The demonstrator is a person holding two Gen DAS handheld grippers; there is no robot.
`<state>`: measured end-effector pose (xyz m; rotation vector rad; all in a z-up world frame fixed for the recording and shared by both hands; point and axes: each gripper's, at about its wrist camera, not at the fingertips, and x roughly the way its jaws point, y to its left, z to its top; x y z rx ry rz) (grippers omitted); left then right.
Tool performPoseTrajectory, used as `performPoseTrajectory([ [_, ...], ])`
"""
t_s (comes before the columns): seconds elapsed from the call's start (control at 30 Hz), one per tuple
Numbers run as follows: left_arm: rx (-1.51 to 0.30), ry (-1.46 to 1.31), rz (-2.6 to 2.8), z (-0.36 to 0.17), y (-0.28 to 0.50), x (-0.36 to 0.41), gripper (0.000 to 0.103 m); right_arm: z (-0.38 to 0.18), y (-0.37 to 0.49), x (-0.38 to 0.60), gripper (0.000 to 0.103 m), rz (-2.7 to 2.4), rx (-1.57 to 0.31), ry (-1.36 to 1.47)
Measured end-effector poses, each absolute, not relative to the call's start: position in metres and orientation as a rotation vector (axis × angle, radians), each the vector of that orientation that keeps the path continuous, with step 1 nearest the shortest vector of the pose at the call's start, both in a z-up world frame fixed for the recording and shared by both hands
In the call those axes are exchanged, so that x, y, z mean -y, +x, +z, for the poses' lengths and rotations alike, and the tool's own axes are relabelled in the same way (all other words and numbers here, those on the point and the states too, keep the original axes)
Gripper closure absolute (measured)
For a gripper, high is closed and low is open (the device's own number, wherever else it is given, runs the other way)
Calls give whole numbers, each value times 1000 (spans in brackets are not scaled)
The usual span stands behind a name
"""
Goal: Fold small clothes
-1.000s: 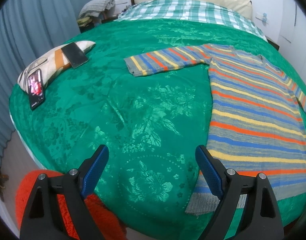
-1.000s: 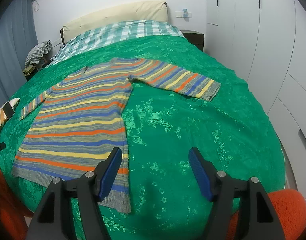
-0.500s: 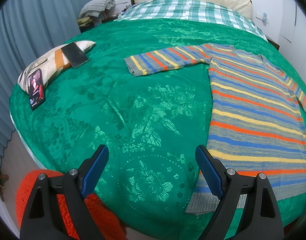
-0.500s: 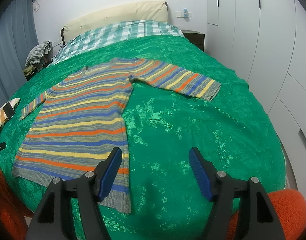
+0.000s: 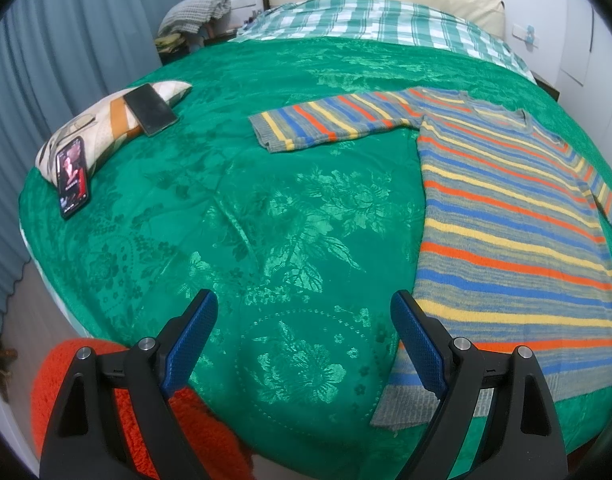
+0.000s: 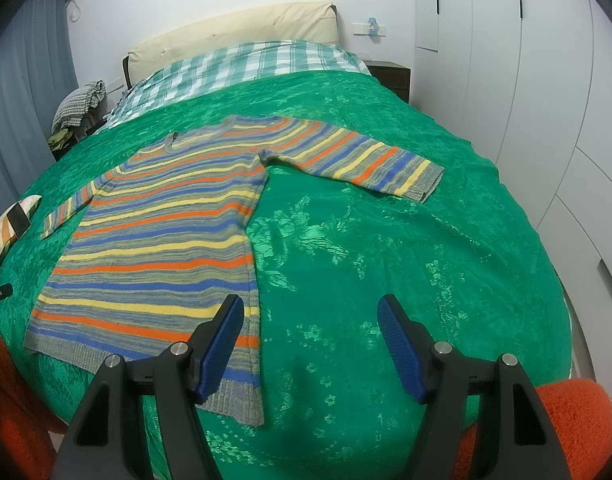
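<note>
Striped sweater lies between both wide-open, empty grippers, length running toward the headboard; right gripper sits nearer its hem than the left gripper.

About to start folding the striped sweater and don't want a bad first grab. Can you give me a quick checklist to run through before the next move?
1. Striped sweater lies flat on the green bedspread: ok.
2. Both sleeves spread out to the sides: ok.
3. Left gripper open, nothing between its fingers: ok.
4. Right gripper open, nothing between its fingers: ok.
5. Phones and small pillow lie apart from the sweater: ok.
6. Whether the sweater's underside is smooth: cannot tell.
</note>
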<state>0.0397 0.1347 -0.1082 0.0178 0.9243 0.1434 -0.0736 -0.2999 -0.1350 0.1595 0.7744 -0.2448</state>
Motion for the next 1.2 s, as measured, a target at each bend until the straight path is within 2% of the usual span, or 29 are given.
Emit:
performPoseTrajectory([
  [0.53,-924,14,142,-108,39,-136,13,-136,-72,298,34,-237,-776,158],
  [0.67,-915,-3,146,-106,39,-139,13,-132,-68,311,34,-194,-768,246],
  [0.93,-928,-8,155,-109,42,-139,13,-105,-29,450,34,-272,-657,474],
  [1.07,-932,17,158,-112,44,-134,13,-140,16,517,34,-225,-767,733],
  [1.2,-934,36,164,-113,43,-131,13,-178,49,540,43,-229,-803,908],
])
